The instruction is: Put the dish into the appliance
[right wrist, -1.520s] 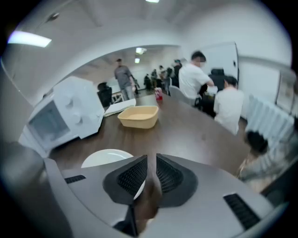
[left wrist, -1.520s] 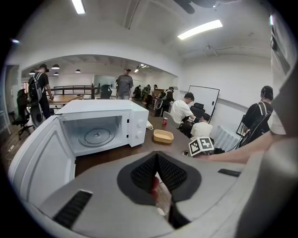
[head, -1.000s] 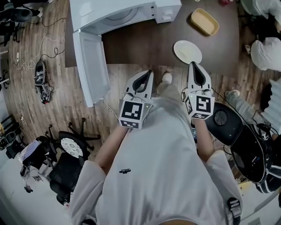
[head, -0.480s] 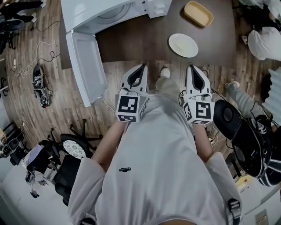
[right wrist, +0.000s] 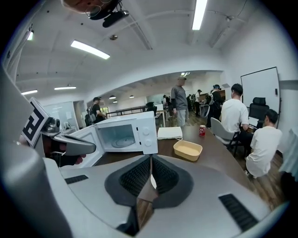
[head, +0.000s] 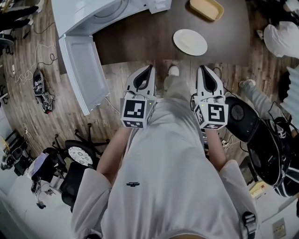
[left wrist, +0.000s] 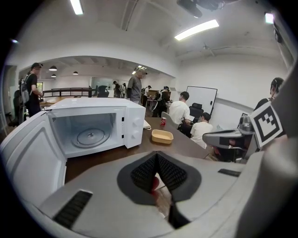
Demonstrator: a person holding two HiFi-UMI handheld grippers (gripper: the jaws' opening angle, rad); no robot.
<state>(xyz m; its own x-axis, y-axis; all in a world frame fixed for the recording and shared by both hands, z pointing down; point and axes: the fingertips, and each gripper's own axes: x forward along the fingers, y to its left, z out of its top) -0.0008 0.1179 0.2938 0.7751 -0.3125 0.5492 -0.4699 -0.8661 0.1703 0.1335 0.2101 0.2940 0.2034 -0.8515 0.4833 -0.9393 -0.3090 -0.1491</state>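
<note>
Left hand-held gripper and right hand-held gripper both clenched, empty.
They hover at the counter edge; the white plate lies on it, apart from the open microwave.

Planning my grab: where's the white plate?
Head view: the white plate lies on the table near its front edge, by the yellow tray, ahead of the right gripper.

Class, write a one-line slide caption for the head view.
Left gripper and right gripper, both shut, hover short of a dark table bearing a white plate and open microwave.
</note>
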